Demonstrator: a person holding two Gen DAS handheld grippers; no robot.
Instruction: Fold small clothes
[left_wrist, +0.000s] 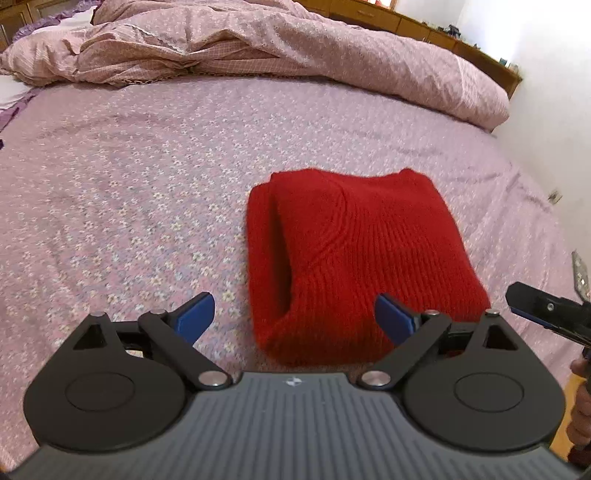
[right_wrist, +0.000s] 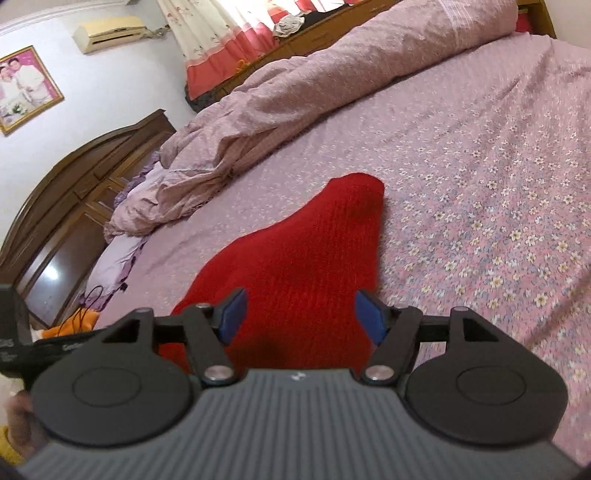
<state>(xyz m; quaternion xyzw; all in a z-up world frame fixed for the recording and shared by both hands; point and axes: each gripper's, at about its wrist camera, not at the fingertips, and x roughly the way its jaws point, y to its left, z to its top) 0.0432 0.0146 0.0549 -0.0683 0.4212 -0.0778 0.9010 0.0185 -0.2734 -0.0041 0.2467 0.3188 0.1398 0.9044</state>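
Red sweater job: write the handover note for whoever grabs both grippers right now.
Left gripper: open, empty, just short of the near edge of the red sweater.
Right gripper: open, empty, fingers either side of the sweater's near end; contact cannot be told.
Sweater: lies on the floral bedsheet as a compact folded bundle, one folded edge along its left side. The crumpled duvet is farther back, apart from it.
Done: the sweater looks folded at least once.
Left: probably a check or final tidy of the fold; no other clothes to fold are visible.
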